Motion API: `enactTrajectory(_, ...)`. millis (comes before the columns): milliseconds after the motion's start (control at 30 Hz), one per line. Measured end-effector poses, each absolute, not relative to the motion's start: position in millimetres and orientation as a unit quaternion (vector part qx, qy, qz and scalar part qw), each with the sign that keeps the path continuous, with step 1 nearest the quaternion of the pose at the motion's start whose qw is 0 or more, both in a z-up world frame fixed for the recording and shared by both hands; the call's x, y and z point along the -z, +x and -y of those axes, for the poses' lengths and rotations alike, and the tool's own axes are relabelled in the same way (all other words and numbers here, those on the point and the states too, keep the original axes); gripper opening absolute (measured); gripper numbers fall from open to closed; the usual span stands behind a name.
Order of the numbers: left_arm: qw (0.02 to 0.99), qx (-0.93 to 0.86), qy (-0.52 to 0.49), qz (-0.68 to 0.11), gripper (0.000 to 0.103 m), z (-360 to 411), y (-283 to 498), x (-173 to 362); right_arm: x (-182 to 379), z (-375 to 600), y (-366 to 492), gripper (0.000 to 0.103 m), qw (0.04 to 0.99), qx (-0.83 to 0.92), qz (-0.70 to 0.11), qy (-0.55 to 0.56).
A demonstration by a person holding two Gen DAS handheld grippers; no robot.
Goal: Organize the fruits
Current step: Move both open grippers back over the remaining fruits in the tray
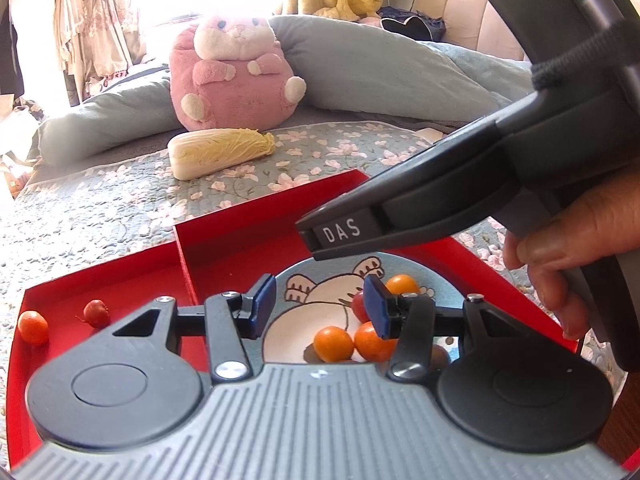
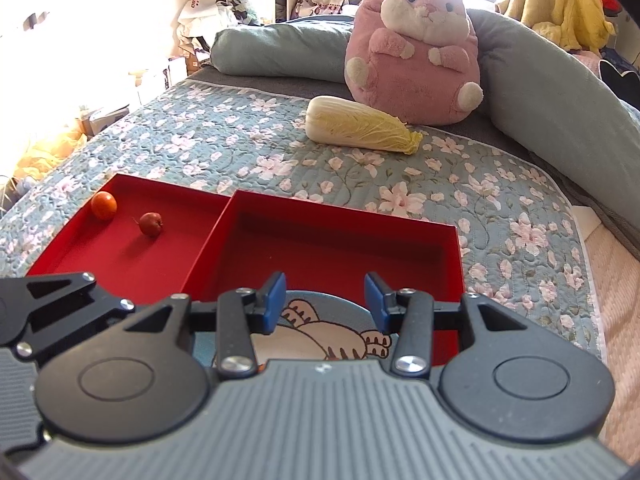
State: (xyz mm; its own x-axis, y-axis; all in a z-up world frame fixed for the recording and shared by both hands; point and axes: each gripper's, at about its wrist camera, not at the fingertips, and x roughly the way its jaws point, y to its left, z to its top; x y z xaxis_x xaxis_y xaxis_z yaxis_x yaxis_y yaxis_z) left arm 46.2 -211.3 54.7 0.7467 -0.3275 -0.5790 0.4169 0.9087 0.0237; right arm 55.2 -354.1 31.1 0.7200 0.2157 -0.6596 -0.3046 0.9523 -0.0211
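Note:
Two red trays sit side by side on the bed. The right tray [image 1: 240, 232] [image 2: 340, 232] holds a cartoon plate [image 1: 320, 292] [image 2: 320, 320] with several small orange fruits [image 1: 333, 343] and a red one [image 1: 359, 306]. The left tray [image 1: 100, 280] [image 2: 160, 240] holds one orange fruit [image 1: 33, 327] [image 2: 104, 205] and one small red fruit [image 1: 96, 313] [image 2: 151, 223]. My left gripper [image 1: 320, 308] is open and empty above the plate. My right gripper [image 2: 326, 300] is open and empty above the plate's far edge; its body [image 1: 480, 200] crosses the left wrist view.
A napa cabbage [image 1: 220, 152] [image 2: 360, 124] lies on the floral quilt [image 2: 240, 140] beyond the trays. A pink plush hamster [image 1: 232, 72] [image 2: 416, 52] leans on a long grey-blue pillow [image 1: 380, 64] [image 2: 540, 80]. The bed's right edge [image 2: 588, 220] is near.

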Motion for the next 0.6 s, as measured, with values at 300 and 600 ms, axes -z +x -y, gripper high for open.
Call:
enactTrajectory(300,0.938,0.172,0.069,-0.294,0.055,173,46,-56,-34,321,61,0.047,0.922,-0.161,-0.345,-0.077)
enactTrajectory(600,0.947,0.092,0.069,-0.299,0.055,121,52,-46,-35,277,69,0.047,0.916,-0.196,-0.338,-0.086)
